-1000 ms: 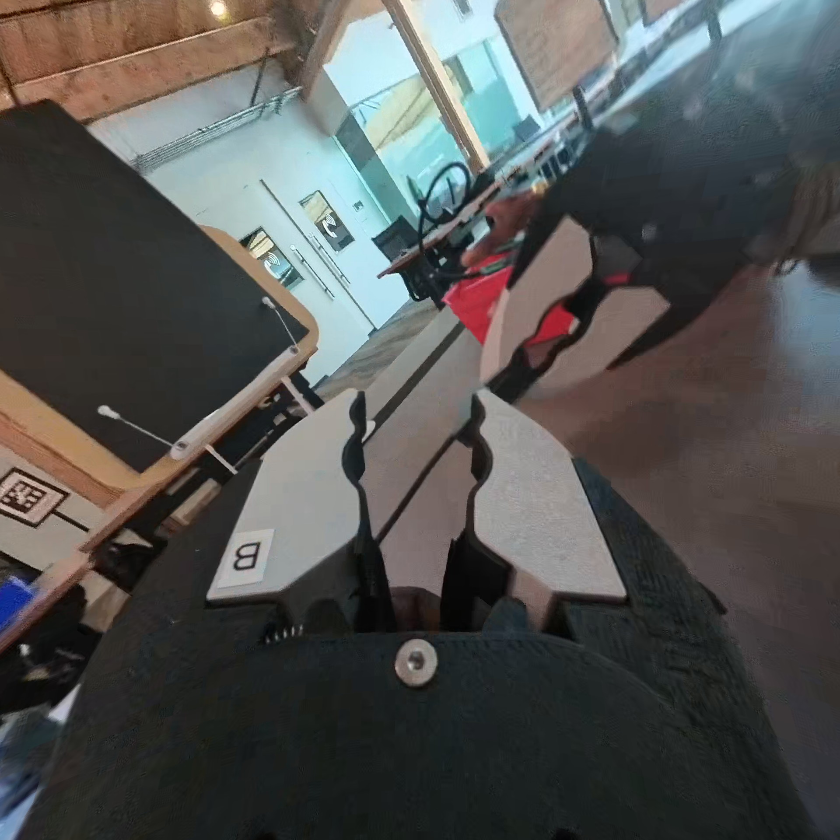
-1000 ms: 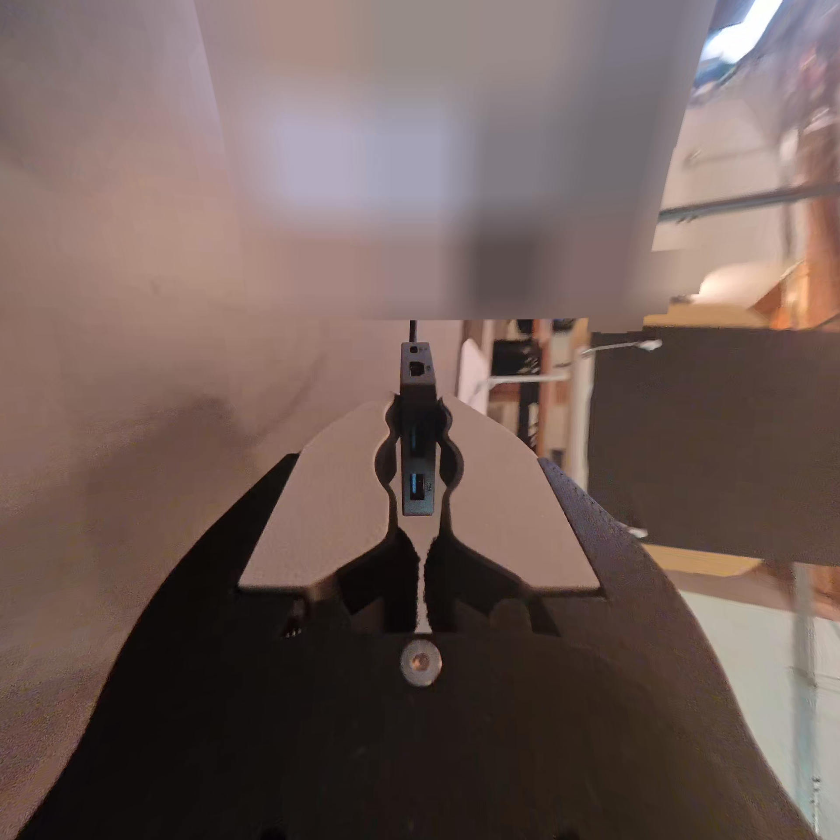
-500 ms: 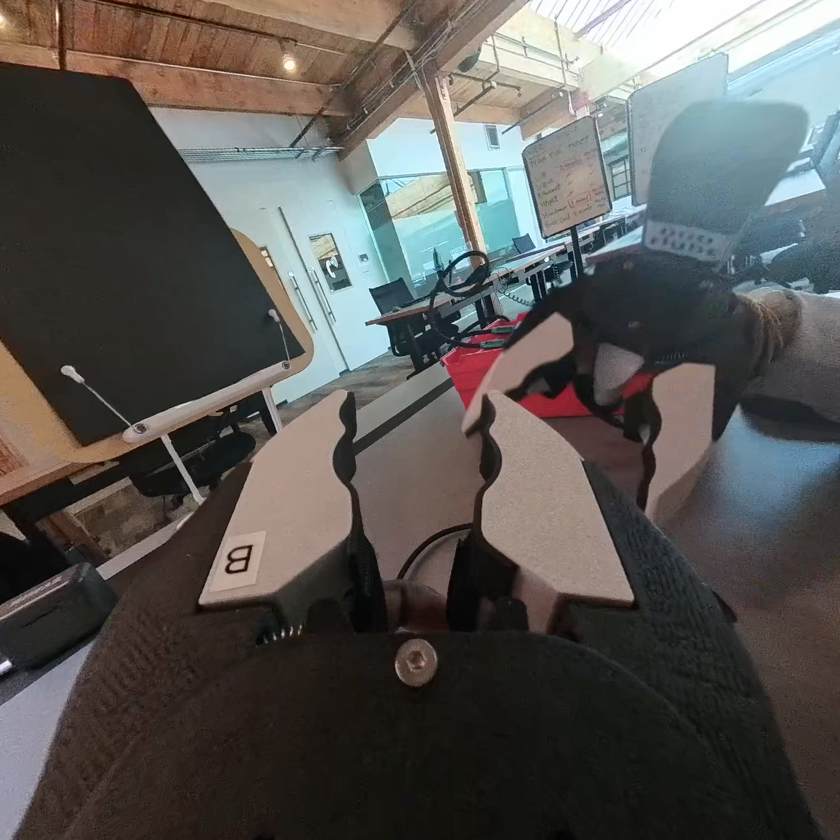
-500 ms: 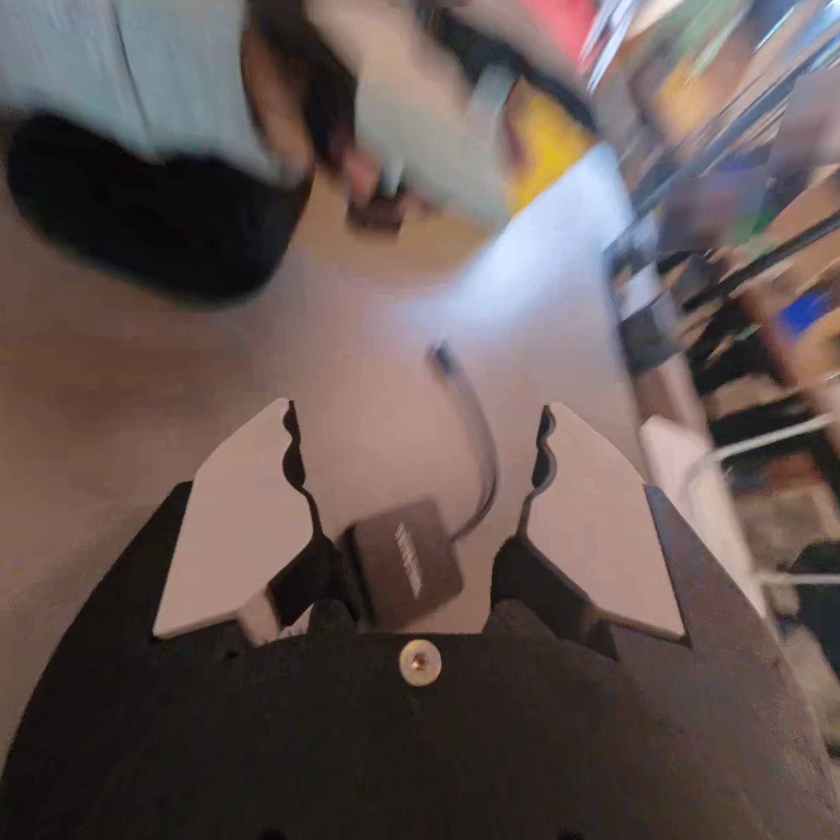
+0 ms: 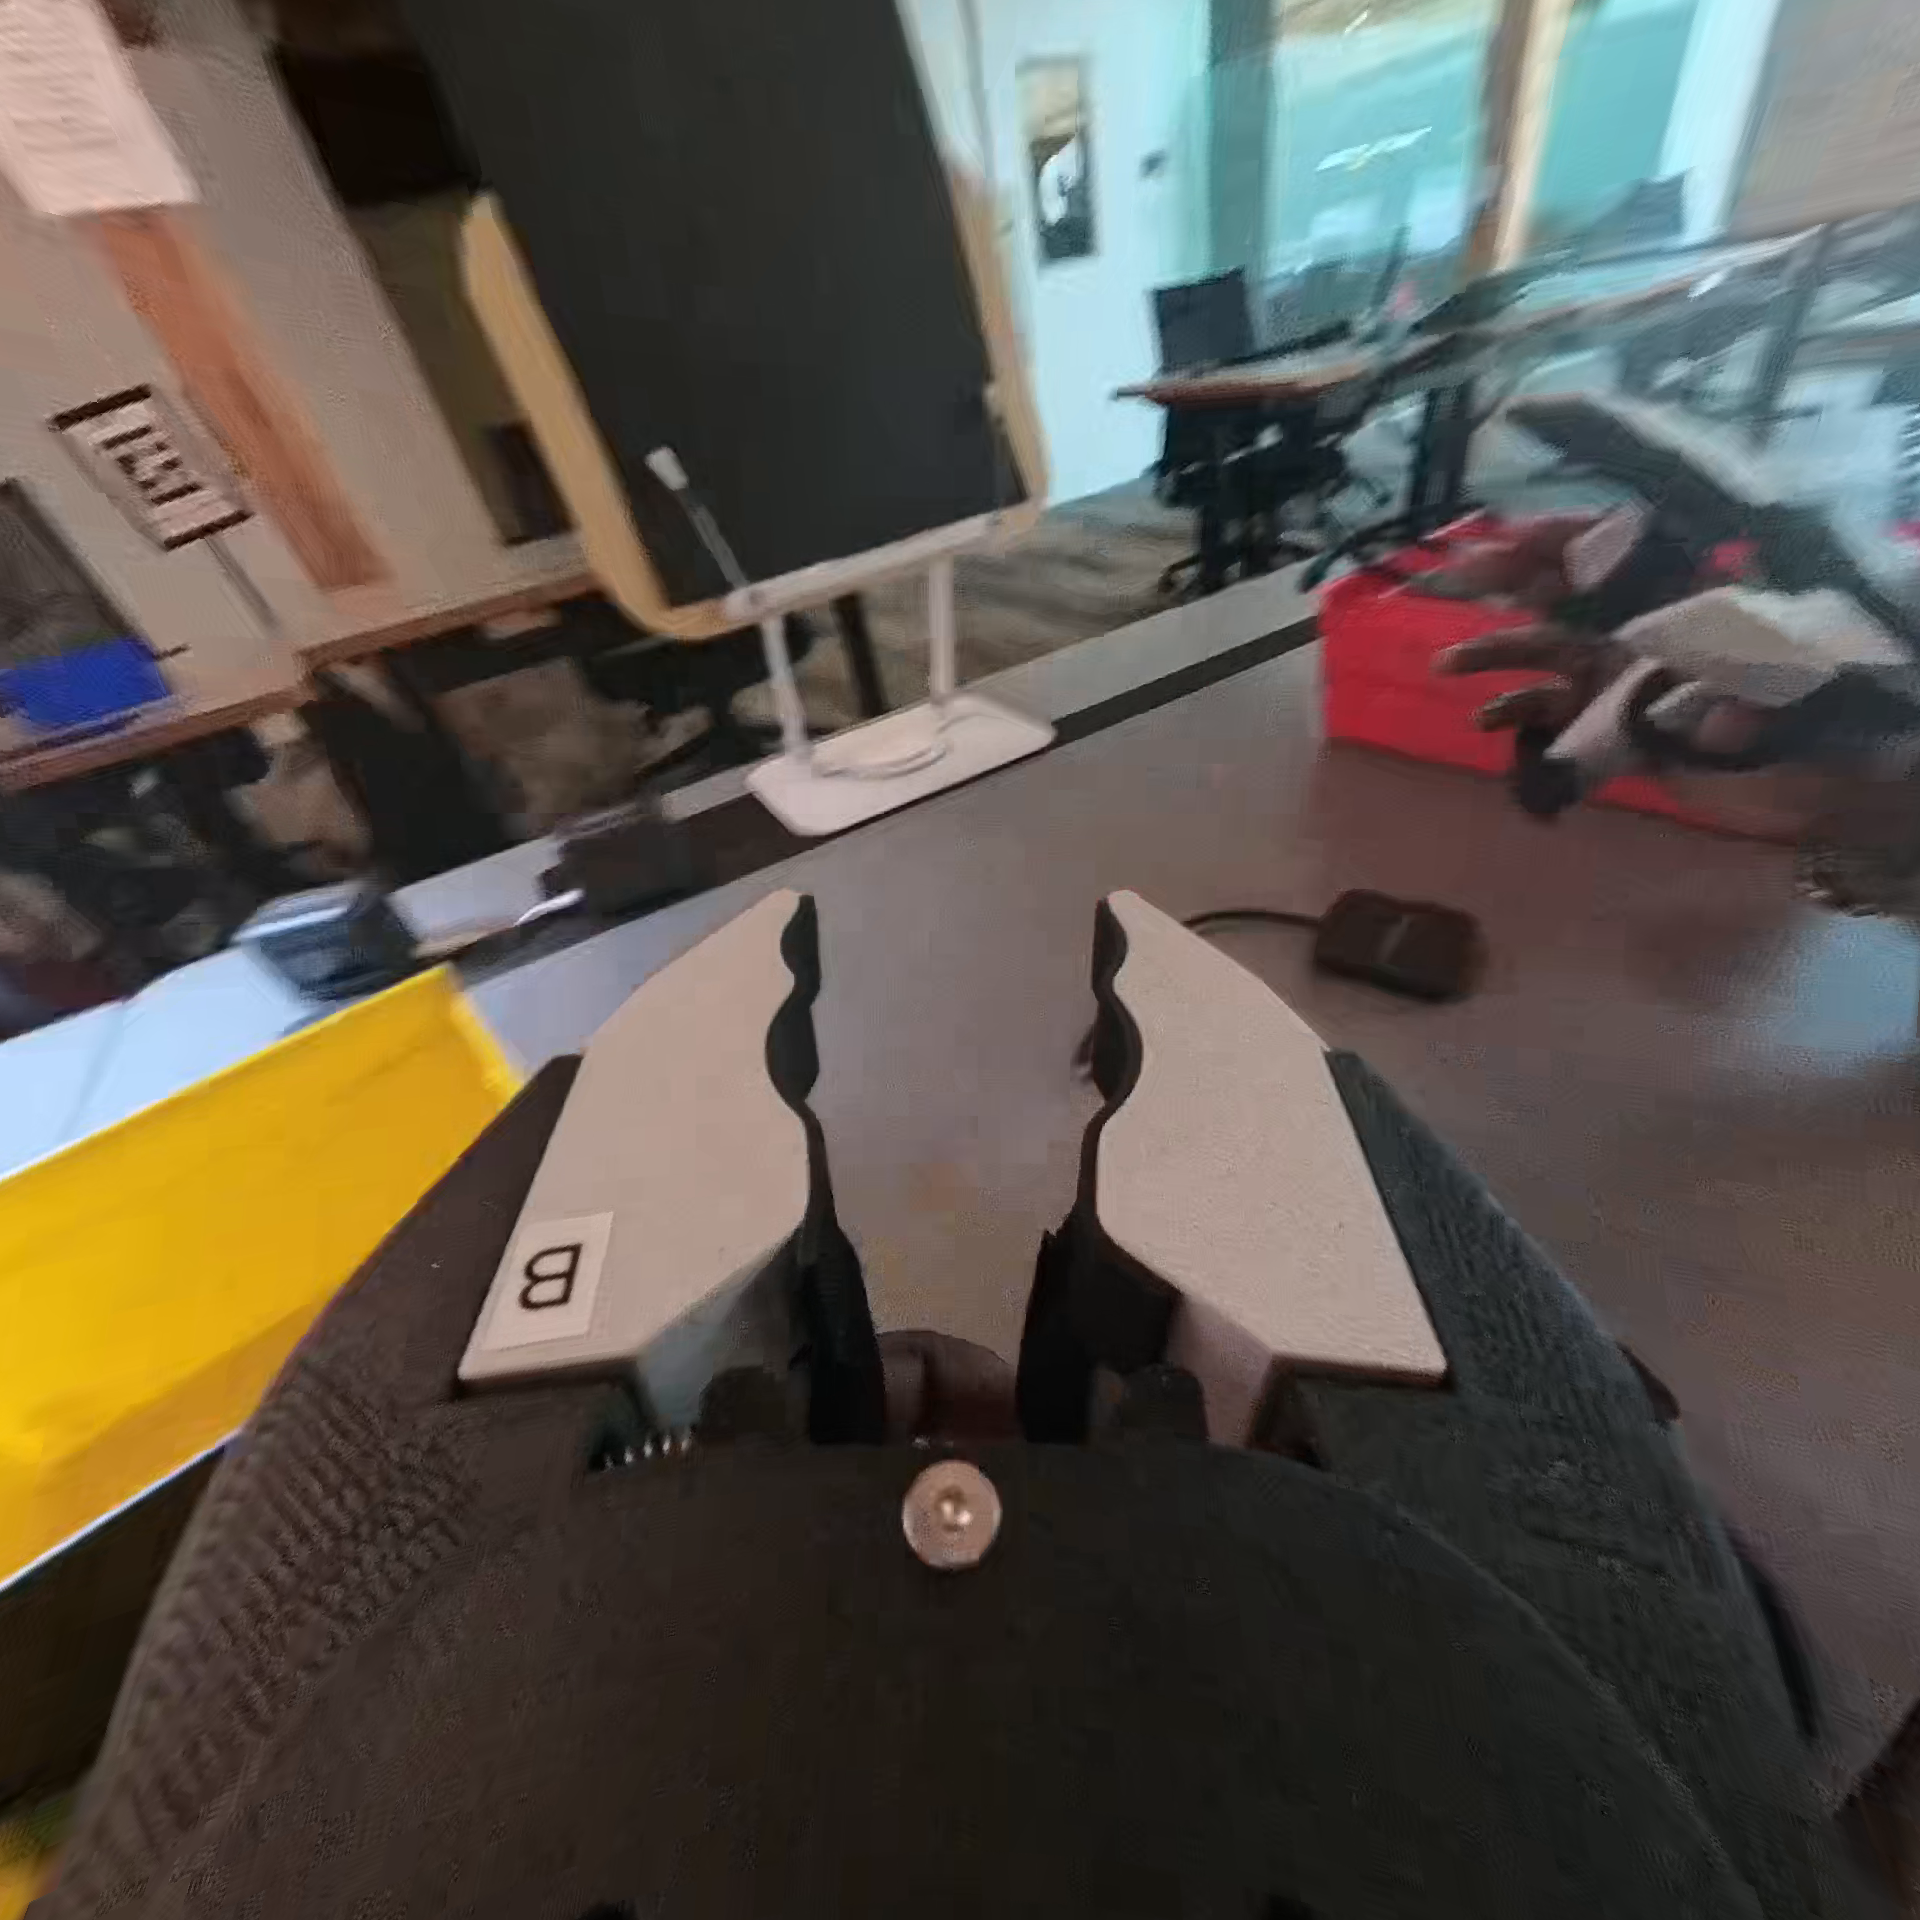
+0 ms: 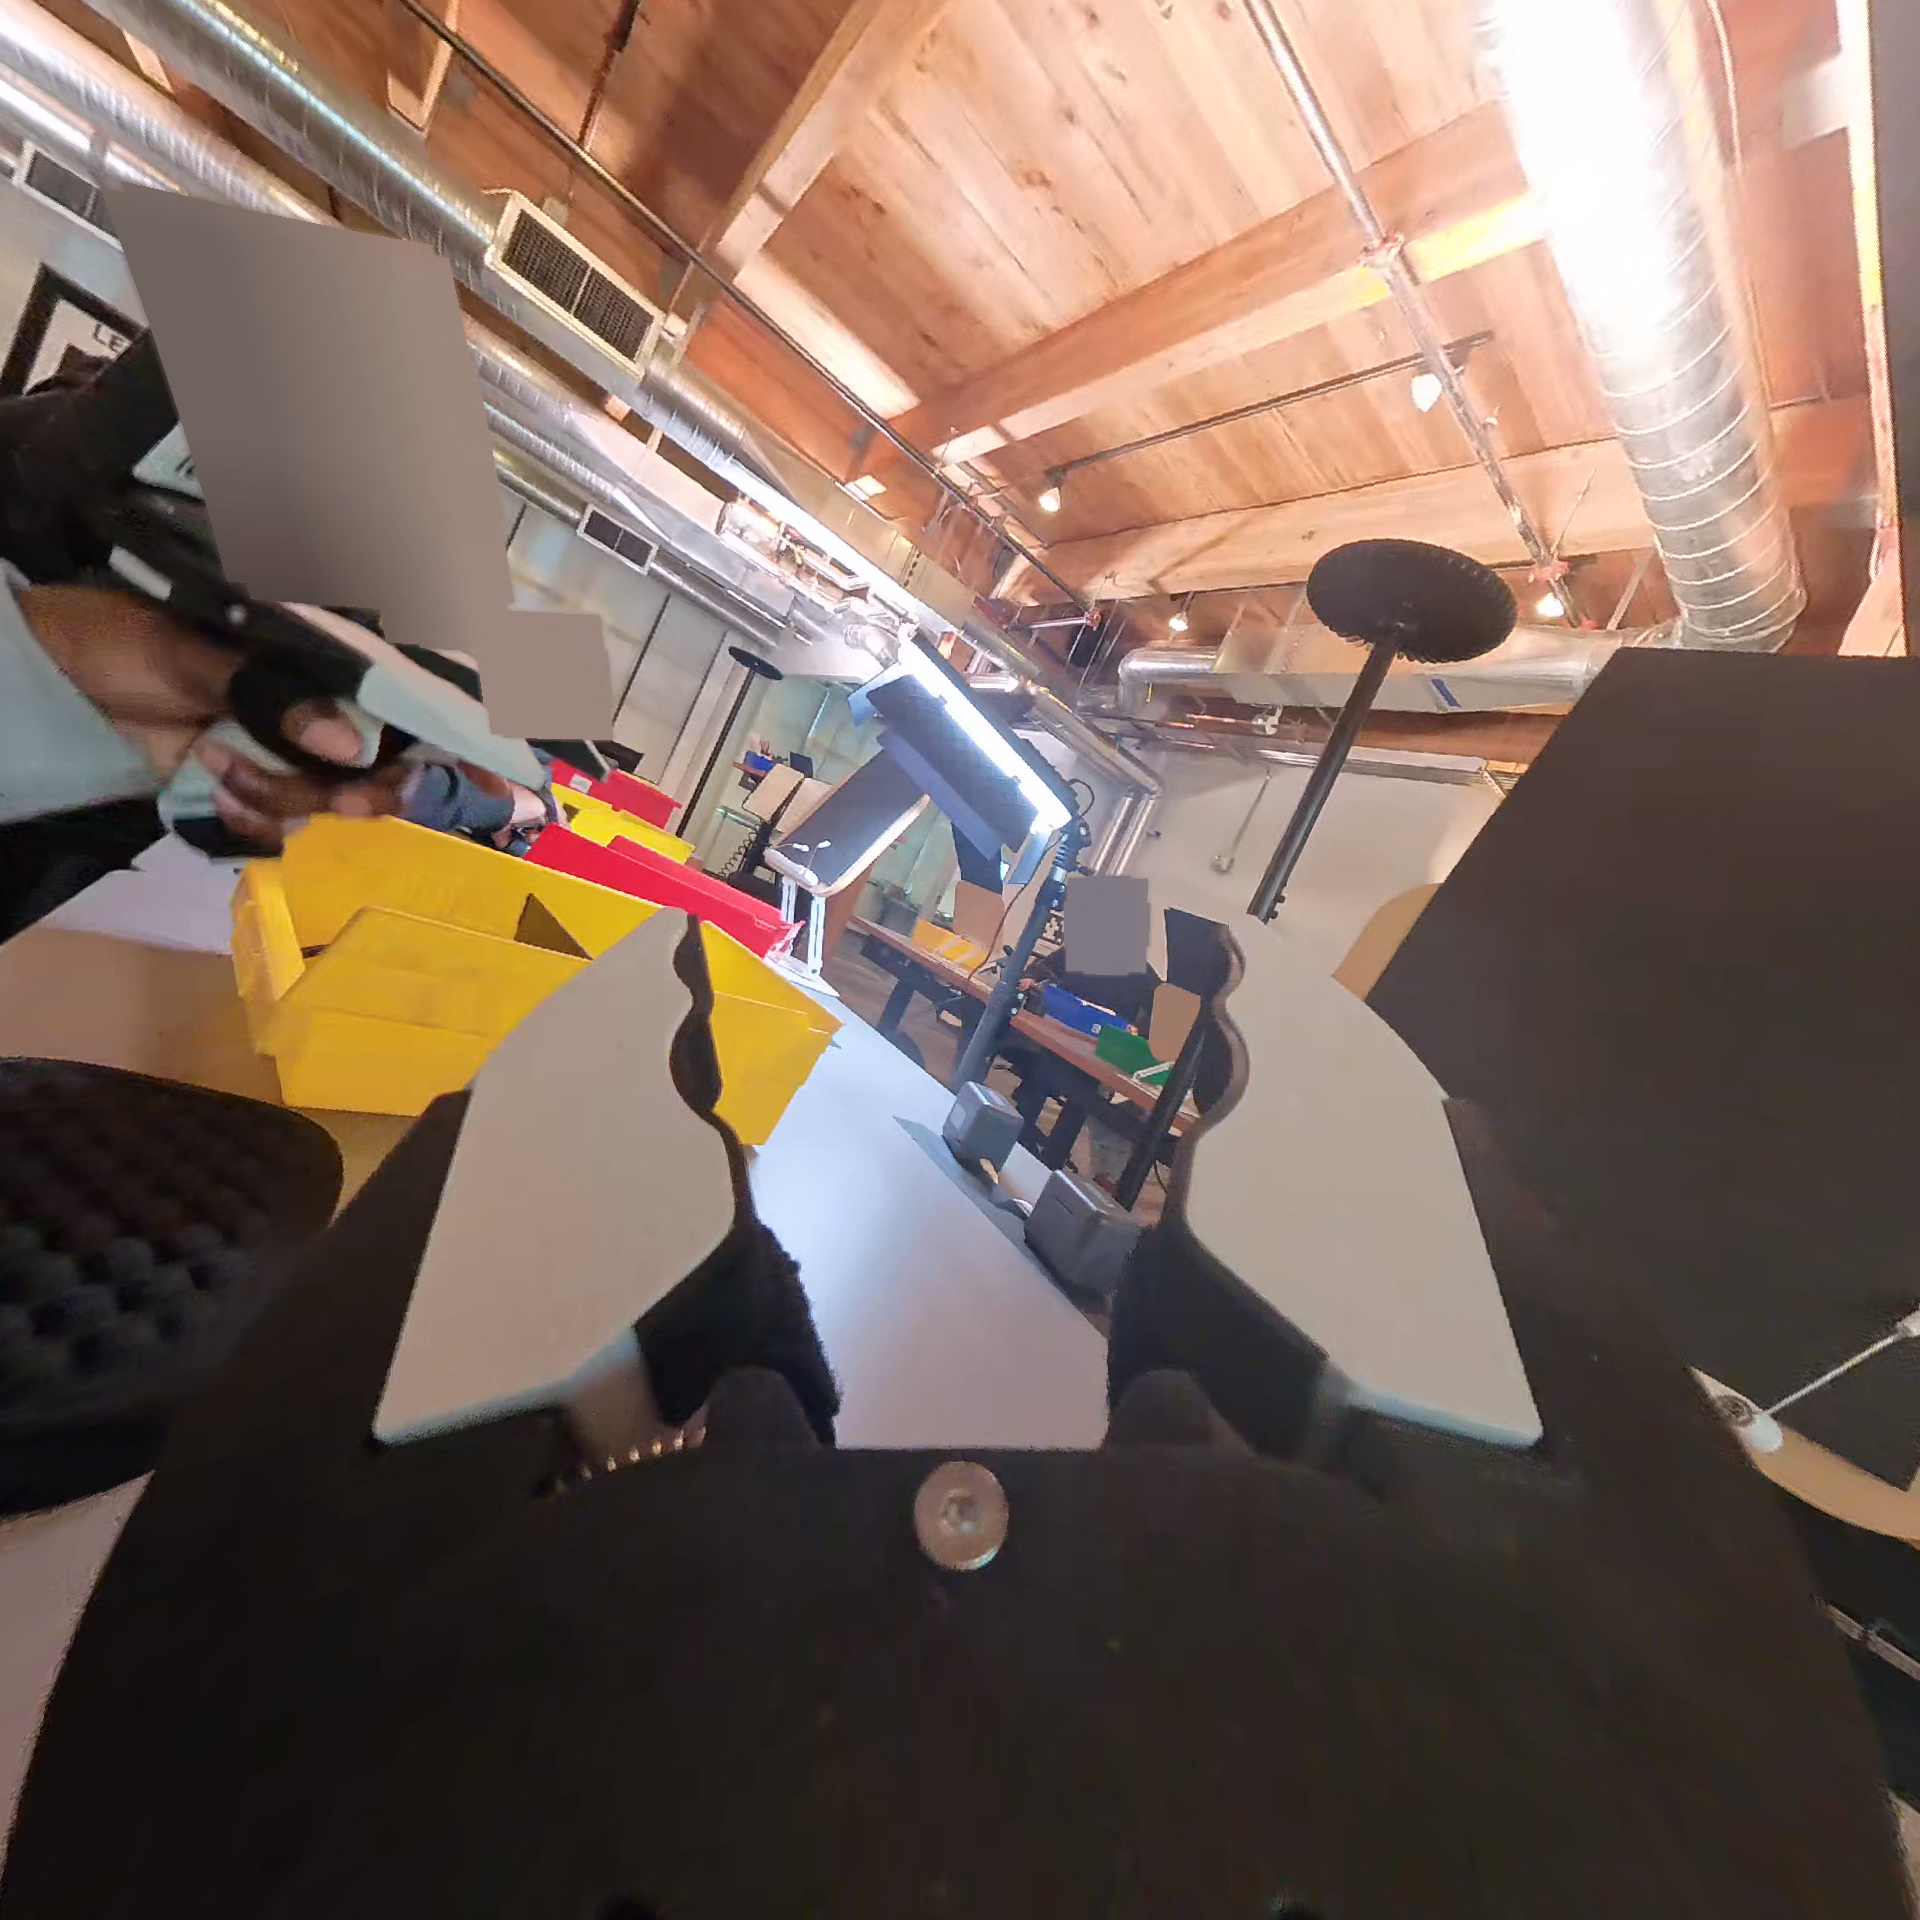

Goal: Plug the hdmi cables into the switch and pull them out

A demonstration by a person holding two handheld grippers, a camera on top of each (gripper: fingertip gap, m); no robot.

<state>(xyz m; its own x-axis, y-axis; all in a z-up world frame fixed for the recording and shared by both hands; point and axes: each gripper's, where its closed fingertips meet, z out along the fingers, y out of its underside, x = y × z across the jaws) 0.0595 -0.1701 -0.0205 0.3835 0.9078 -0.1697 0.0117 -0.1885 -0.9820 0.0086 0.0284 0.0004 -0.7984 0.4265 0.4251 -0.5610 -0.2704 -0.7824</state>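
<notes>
The switch, a small dark box with a thin black cable, lies flat on the dark table, ahead and right of my left gripper. The left gripper is open and empty, low over the table. My right gripper is open and empty, tilted up along the table toward the ceiling. It shows blurred at the far right of the left wrist view, held by a hand, apart from the switch. The left gripper shows at the upper left of the right wrist view. No plug is in view.
Yellow bins and a red bin stand on the table; a yellow bin is left of my left gripper and a red one is behind the switch. A black panel on a white stand is at the back. A black foam pad lies at left.
The right gripper, shut on the switch a second ago, opened, left it on the table and swung up and away. The left gripper opened wider and tilted down toward the table.
</notes>
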